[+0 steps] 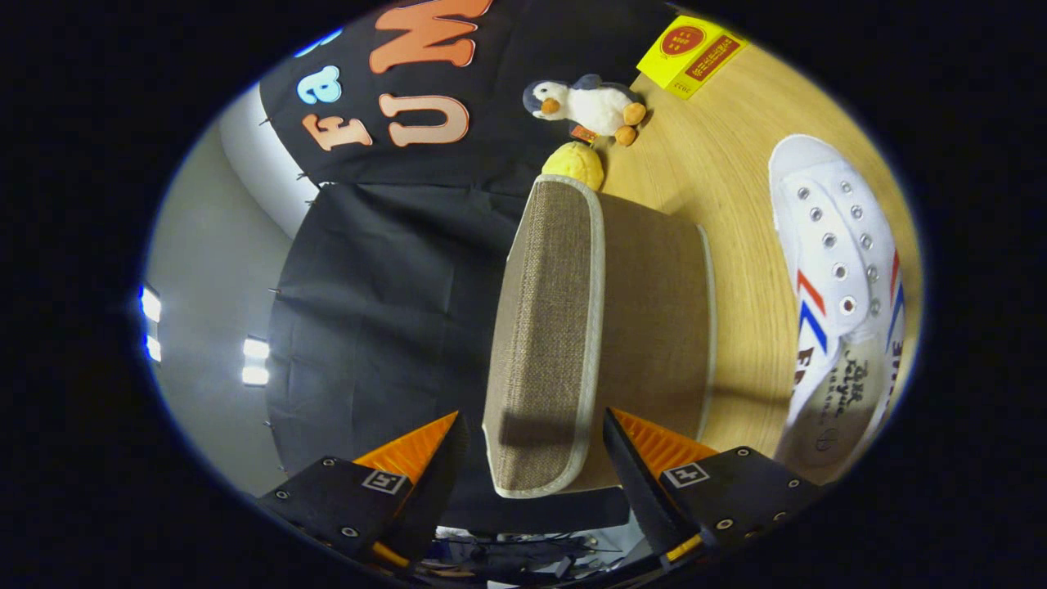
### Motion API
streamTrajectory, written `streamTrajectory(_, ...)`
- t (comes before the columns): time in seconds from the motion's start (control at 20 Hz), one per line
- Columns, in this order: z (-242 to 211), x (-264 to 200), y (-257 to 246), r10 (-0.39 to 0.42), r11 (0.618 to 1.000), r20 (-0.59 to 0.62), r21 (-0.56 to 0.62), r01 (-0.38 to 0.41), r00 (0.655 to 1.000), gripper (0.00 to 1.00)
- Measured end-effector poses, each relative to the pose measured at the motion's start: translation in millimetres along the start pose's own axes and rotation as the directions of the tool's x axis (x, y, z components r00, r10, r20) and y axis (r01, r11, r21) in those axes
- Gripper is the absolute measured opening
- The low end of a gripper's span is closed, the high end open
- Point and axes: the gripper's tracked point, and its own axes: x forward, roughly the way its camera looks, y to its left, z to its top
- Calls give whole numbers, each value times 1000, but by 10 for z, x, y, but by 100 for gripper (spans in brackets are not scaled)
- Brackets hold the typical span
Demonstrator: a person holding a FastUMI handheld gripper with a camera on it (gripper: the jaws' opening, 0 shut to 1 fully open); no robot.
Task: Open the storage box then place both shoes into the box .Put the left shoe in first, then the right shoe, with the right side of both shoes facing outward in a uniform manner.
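- The storage box [646, 327] is sitting on the wooden table [720, 164], and the camera is rolled on its side, so the table is running up one side of the view and the box is jutting out from it.
- The box's lid [544, 335], a woven flap with a pale trim, is standing between the two fingers and reaching out ahead of them; my reading is that it is being approached or lifted at its near edge so the box can be opened first, as the task asks.
- A white shoe [842, 294] is lying on the table just beside the storage box, on the side away from the lid, its opening turned up and its laces out; it is probably waiting there within easy reach for loading once the lid is up. Whether it is the left or right shoe I cannot tell.
- Beyond the storage box, a yellow ball [577, 164] is resting right against its far end, a plush penguin [589, 105] is lying just past that, and a yellow carton [691, 53] is sitting further off.
- The gripper [536, 458] is spread wide, its fingers straddling the lid's near edge with a gap showing on both sides; neither finger is pressing on the flap, so it is grasping nothing.
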Motion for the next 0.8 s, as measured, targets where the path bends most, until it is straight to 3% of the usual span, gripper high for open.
streamTrajectory(0.3, 93, -125, 206, 121, 987, 56, 99, -126, 991, 95)
streamTrajectory(0.4, 209, -252, 317, 168, 975, 119, 124, -183, 979, 87)
streamTrajectory(0.5, 243, -249, 261, 123, 985, 134, 102, -137, 983, 81)
streamTrajectory(0.6, 200, -188, 243, 81, 993, 115, 73, -90, 990, 69)
streamTrajectory(0.7, 162, -115, 249, 50, 997, 113, 49, -56, 992, 45)
streamTrajectory(0.75, 148, -88, 276, 42, 998, 115, 41, -47, 992, 27)
streamTrajectory(0.8, 136, -69, 316, 38, 999, 126, 31, -42, 991, 20)
